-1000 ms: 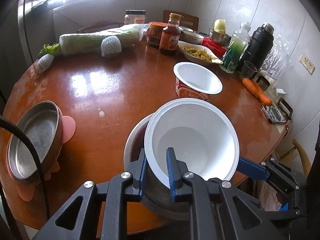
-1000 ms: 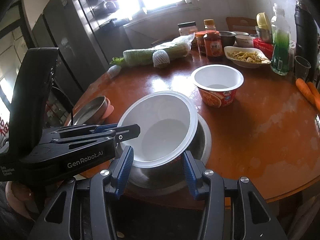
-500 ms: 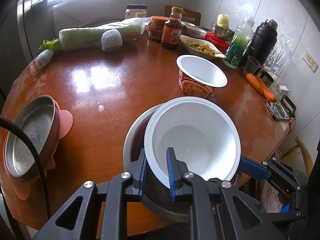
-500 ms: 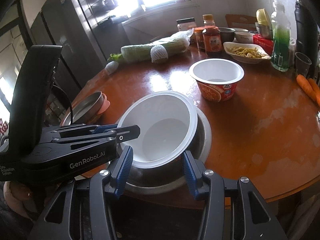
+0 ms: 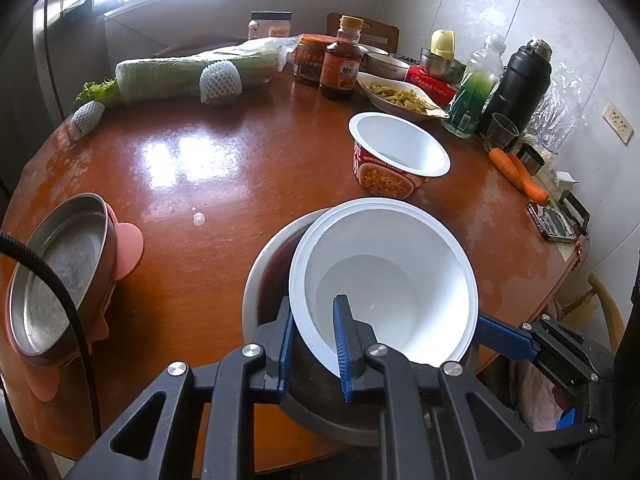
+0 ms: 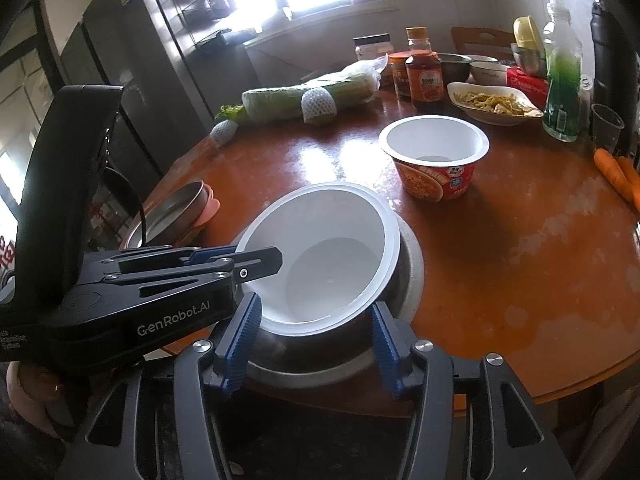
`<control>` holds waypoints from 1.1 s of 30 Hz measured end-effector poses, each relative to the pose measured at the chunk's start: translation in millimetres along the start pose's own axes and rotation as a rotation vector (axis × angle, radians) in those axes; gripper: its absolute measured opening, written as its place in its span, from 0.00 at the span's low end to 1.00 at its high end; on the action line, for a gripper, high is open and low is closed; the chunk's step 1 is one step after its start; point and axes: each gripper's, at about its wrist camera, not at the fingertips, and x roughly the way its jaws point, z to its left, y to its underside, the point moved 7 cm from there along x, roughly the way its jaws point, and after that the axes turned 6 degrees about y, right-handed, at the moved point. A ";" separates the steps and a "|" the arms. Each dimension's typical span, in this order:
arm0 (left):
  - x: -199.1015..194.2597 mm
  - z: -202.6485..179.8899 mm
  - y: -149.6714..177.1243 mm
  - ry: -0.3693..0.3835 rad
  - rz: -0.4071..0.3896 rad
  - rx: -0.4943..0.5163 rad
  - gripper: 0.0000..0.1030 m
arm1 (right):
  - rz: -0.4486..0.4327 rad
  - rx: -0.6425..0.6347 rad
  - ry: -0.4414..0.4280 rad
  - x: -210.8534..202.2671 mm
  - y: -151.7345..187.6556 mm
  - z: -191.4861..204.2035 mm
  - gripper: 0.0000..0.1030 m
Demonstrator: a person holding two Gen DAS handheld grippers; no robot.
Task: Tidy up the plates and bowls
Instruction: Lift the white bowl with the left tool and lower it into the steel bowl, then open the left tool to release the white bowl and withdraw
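My left gripper (image 5: 312,344) is shut on the near rim of a white paper bowl (image 5: 384,276), which sits tilted inside a steel bowl (image 5: 260,276) at the table's near edge. My right gripper (image 6: 312,344) is open, its fingers on either side of the same white bowl (image 6: 320,256) and steel bowl (image 6: 412,264). A second paper bowl (image 5: 400,156) with a red printed wall stands upright further back, also in the right wrist view (image 6: 436,152). A steel plate on a pink holder (image 5: 60,272) lies at the left edge.
The round wooden table (image 5: 224,184) carries wrapped cabbage (image 5: 192,76), sauce bottles (image 5: 340,64), a dish of food (image 5: 400,96), a green bottle (image 5: 476,88), a black flask (image 5: 520,80) and carrots (image 5: 516,168) along the back and right.
Both grippers and the held white bowl have shifted slightly nearer the table; the grip is unchanged.
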 end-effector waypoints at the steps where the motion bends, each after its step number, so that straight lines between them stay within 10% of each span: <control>1: -0.6 -0.5 -0.1 0.001 -0.002 0.001 0.17 | -0.001 0.000 0.001 -0.4 0.0 -0.4 0.56; 33: -23.2 -4.7 -10.5 -0.001 -0.077 0.022 0.31 | -0.056 0.055 0.054 -21.7 -11.6 -29.2 0.65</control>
